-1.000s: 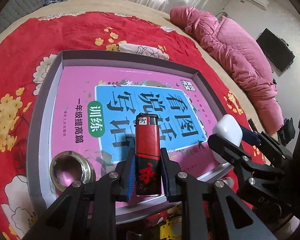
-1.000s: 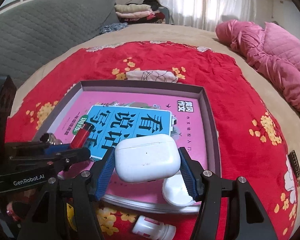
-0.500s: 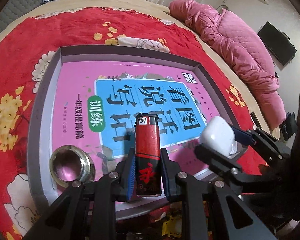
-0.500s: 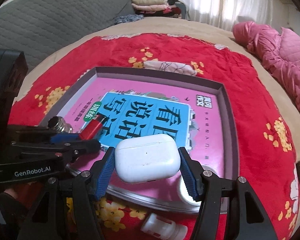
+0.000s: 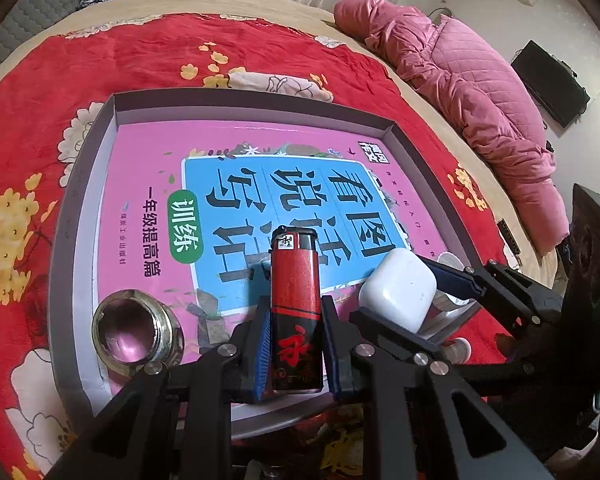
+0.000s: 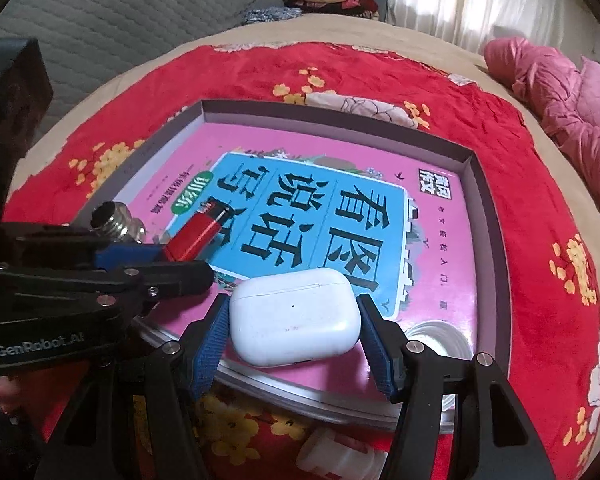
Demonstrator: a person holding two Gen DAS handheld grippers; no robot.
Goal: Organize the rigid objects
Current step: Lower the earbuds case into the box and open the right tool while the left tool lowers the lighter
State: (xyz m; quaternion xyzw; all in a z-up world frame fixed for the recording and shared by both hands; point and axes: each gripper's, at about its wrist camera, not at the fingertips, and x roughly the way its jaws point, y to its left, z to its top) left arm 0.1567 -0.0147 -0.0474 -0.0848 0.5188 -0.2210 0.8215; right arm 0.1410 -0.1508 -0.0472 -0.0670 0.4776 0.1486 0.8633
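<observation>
A red and black lighter stands upright between the blue pads of my left gripper, which is shut on it just above the near part of the grey tray. My right gripper is shut on a white earbud case over the tray's near edge. In the left wrist view the case hangs just right of the lighter. In the right wrist view the lighter pokes out of the left gripper at the left. A pink and blue book covers the tray floor.
A small glass jar with a threaded metal neck sits in the tray's near left corner. A round white object lies in the near right corner. A small white bottle lies on the red floral blanket in front of the tray. Pink quilted bedding is piled at the right.
My right gripper has sunk with the earbud case and drawn closer to the lighter over the tray's near edge. The left gripper has kept still.
</observation>
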